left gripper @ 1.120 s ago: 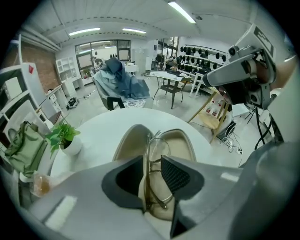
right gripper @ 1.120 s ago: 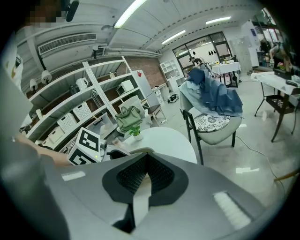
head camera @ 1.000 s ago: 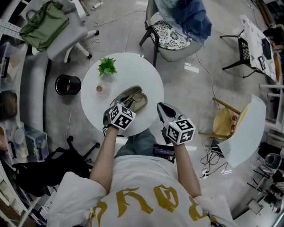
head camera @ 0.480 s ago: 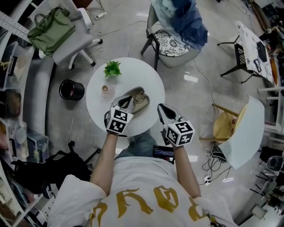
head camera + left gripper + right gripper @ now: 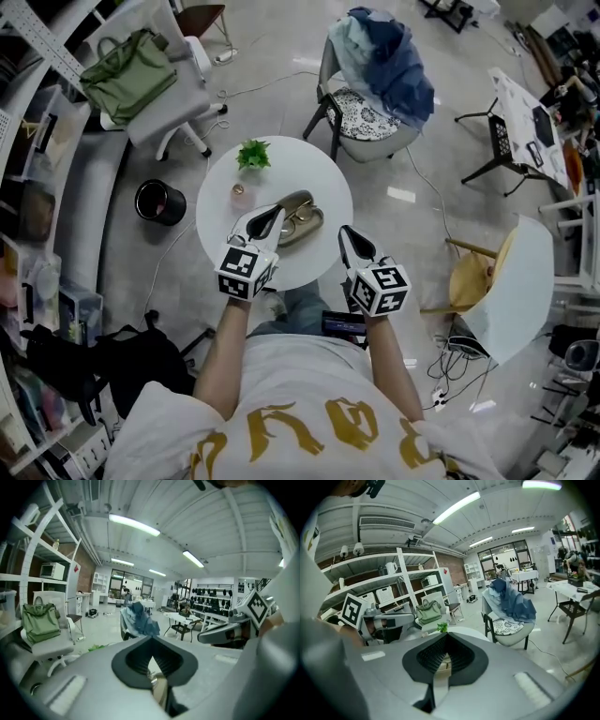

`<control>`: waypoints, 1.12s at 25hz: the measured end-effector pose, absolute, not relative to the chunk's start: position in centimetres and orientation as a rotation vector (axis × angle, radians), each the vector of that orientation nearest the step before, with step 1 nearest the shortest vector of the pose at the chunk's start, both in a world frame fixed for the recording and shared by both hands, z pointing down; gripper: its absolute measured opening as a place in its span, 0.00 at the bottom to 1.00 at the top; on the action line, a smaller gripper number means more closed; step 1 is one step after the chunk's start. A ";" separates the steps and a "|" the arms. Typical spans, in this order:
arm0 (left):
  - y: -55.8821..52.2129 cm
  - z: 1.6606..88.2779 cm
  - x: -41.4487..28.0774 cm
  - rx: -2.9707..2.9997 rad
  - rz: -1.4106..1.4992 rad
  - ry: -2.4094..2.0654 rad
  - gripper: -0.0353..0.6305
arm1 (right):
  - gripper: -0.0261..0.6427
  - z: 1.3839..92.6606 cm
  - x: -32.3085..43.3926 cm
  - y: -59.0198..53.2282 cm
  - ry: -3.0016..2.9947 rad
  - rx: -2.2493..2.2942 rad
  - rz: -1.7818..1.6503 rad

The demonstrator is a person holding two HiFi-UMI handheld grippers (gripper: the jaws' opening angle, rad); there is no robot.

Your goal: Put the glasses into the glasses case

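Left gripper (image 5: 267, 217) and right gripper (image 5: 349, 234) both clenched. If you shove the open tan glasses case (image 5: 296, 201), the thin-framed glasses (image 5: 305, 218) could tip out.

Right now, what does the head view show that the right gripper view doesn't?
Only the head view: the black bin on the floor and the person's shirt. Only the right gripper view: the ceiling lights and an air vent. Both: the plant, the green bag, the blue cloth on the chair, and the left tongs.
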State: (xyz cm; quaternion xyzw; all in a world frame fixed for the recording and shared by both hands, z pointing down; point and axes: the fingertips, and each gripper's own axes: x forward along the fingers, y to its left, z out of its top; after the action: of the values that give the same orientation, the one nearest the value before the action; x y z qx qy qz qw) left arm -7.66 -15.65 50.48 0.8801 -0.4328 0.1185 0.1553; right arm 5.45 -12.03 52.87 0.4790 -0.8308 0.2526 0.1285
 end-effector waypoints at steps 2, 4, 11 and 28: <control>-15.2 48.5 -8.3 2.534 0.247 -1.261 0.05 | 0.07 51.9 5.2 -11.8 -2.432 1.413 0.699; -14.8 47.2 -8.9 2.514 0.183 -1.279 0.05 | 0.07 51.0 5.0 -11.5 -2.447 1.427 0.672; -13.6 45.8 -9.8 2.511 0.161 -1.286 0.05 | 0.07 49.4 4.3 -10.5 -2.483 1.452 0.646; -12.8 46.9 -10.5 2.478 0.186 -1.267 0.05 | 0.07 49.0 3.3 -10.4 -2.492 1.415 0.622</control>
State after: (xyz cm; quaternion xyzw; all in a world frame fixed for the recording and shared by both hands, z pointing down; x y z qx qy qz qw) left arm -10.51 -12.84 46.89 0.8746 -0.4472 0.0655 0.1755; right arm 3.32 -10.35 48.97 0.4799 -0.8451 0.2109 0.1046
